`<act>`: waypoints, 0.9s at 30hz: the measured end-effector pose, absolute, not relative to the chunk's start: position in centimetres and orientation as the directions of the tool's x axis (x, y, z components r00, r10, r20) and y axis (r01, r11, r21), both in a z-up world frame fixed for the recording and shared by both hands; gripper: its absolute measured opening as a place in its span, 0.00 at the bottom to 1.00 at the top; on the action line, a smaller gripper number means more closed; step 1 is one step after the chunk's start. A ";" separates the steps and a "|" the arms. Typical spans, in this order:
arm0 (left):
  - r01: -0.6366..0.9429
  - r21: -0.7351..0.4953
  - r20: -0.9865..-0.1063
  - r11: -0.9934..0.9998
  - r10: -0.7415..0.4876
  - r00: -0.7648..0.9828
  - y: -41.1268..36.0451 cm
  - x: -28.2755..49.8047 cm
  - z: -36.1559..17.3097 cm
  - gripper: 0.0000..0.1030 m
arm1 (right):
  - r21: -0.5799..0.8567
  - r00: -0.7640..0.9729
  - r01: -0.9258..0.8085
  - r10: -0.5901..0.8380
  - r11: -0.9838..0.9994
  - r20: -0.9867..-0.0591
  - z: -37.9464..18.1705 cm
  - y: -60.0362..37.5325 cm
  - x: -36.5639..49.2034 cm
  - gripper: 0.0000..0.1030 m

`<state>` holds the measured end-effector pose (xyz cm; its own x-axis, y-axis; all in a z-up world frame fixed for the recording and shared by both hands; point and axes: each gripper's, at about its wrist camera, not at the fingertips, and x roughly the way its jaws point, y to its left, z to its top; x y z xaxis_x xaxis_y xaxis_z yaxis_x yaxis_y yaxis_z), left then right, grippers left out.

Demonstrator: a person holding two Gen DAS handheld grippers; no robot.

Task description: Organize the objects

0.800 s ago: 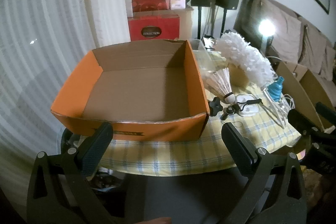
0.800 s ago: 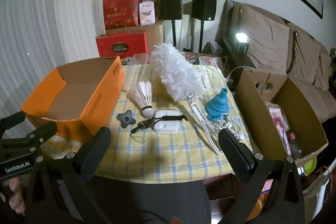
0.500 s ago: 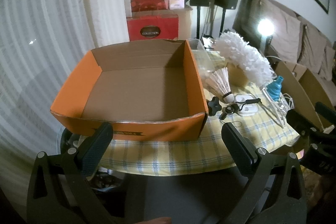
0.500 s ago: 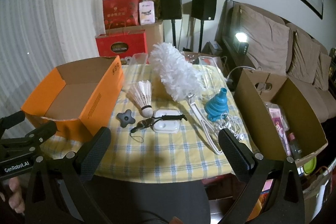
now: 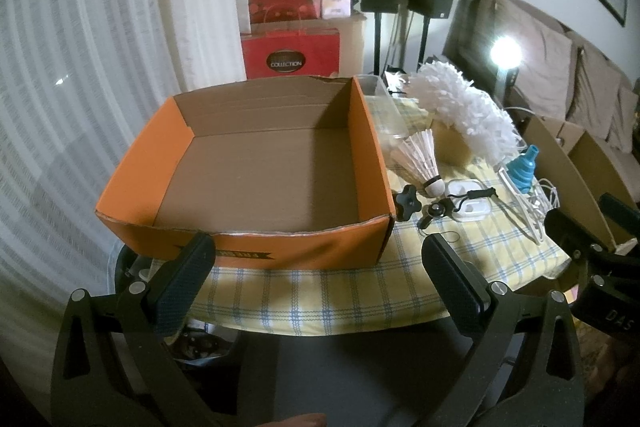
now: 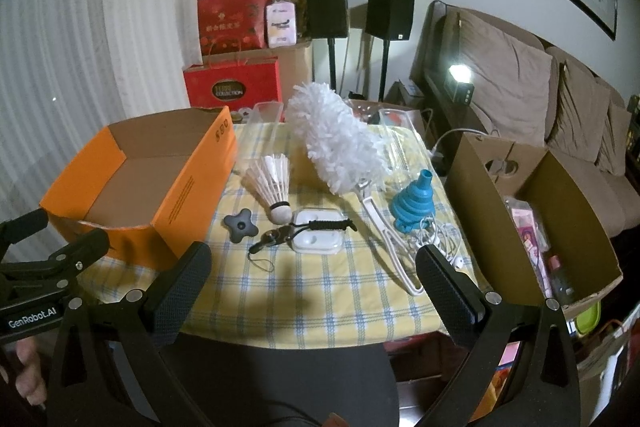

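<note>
I hold my left gripper (image 5: pixel 318 259) and right gripper (image 6: pixel 312 269) spread wide and empty short of the orange box (image 6: pixel 188 193), since the shuttlecock (image 6: pixel 274 187), star knob (image 6: pixel 240 225) and duster (image 6: pixel 336 143) lie loose just right of that box, presumably awaiting collection.
</note>
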<state>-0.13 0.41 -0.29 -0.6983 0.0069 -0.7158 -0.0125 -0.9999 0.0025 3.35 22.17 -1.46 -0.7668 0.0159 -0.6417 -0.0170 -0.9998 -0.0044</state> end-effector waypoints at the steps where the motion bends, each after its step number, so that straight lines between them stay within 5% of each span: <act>1: -0.013 0.002 -0.716 -1.000 0.008 -0.698 0.4 -0.1 -0.3 1.00 | -0.006 -0.767 -0.017 0.017 -1.000 -0.641 -1.5 22.1 3.3 1.00; 17: -0.028 0.002 -0.721 -1.000 0.018 -0.692 0.9 -0.3 -0.4 1.00 | -0.009 -0.766 -0.027 0.026 -1.000 -0.642 -1.4 23.1 3.5 1.00; 27: -0.092 -0.101 -0.709 -0.991 0.136 -0.692 0.2 -0.6 -1.3 1.00 | 0.052 -0.768 -0.025 -0.014 -0.998 -0.641 -2.4 26.9 4.1 1.00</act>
<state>-0.62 0.18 -1.29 -0.6924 0.1359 -0.7086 -0.0916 -0.9907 -0.1006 4.14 26.89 -2.36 -0.7676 -0.0139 -0.6408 -0.0251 -0.9983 0.0517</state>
